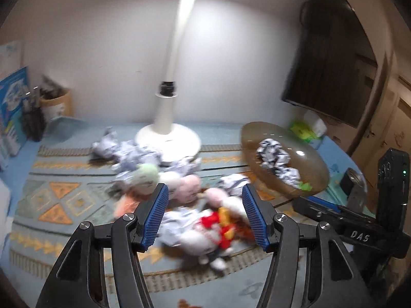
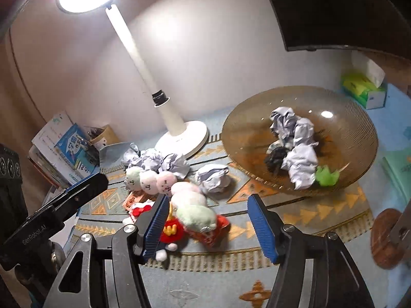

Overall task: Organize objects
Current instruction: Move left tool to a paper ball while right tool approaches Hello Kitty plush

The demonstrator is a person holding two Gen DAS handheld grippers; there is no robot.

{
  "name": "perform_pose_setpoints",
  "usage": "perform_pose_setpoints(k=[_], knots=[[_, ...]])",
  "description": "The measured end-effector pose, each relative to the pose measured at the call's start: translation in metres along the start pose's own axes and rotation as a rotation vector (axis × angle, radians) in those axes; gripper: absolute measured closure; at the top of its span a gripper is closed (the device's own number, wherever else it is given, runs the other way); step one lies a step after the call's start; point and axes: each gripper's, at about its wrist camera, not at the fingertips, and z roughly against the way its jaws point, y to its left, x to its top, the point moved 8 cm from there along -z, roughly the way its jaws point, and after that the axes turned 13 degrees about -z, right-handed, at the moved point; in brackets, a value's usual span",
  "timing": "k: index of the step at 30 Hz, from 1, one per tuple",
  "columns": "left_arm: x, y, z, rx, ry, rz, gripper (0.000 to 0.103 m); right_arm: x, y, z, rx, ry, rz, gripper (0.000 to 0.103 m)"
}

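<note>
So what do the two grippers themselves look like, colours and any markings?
Both match: the left gripper and right gripper have black linkage arms with silver pivot bolts and ribbed blue pads on the fingers. Seen from the left camera, the right one's body reads "DAS" and shows a small green light. From the right camera, the left one's body reads "GenRobot.AI". No cables or sleeves show.

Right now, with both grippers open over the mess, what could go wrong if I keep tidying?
1. The paper balls lie against the lamp base; reaching for them might knock the tall lamp.
2. The plush toys are heaped together, so the right gripper may snag several or drag the red wrapper.
3. The glass bowl looks fragile; a hard bump could crack it.
</note>
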Motion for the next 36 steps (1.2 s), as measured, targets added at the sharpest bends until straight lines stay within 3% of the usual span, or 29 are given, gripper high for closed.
perform_pose_setpoints(k=[3,6,9,12,19,23,28,34,36], knots=[[-0.041,0.051,0.000,0.137,0.050,0.071,0.046,-0.030,-0.005,-0.028,0.046,0.087,-0.093,0.039],[-0.070,0.075,-0.012,0.189,0.098,0.091,0.046,-0.046,-0.003,-0.044,-0.017,0.073,-0.038,0.039],[-0.082,0.079,-0.020,0.183,0.094,0.095,0.046,-0.053,0.007,-0.049,-0.055,0.029,0.054,0.039],[-0.091,0.077,-0.030,0.172,0.144,0.099,0.046,-0.061,0.010,-0.056,-0.082,0.036,0.092,0.039],[-0.093,0.079,-0.032,0.120,0.144,0.141,0.046,-0.065,0.017,-0.058,-0.103,0.024,0.158,0.039],[-0.095,0.080,-0.033,0.106,0.145,0.151,0.046,-0.067,0.020,-0.057,-0.096,0.020,0.179,0.039],[-0.094,0.077,-0.033,0.103,0.146,0.135,0.046,-0.079,0.042,-0.056,-0.019,0.063,0.268,0.039],[-0.094,0.074,-0.034,0.095,0.147,0.126,0.045,-0.081,0.070,-0.072,-0.030,0.105,0.379,0.037],[-0.094,0.074,-0.034,0.092,0.150,0.131,0.042,-0.077,0.077,-0.078,-0.051,0.091,0.420,0.029]])
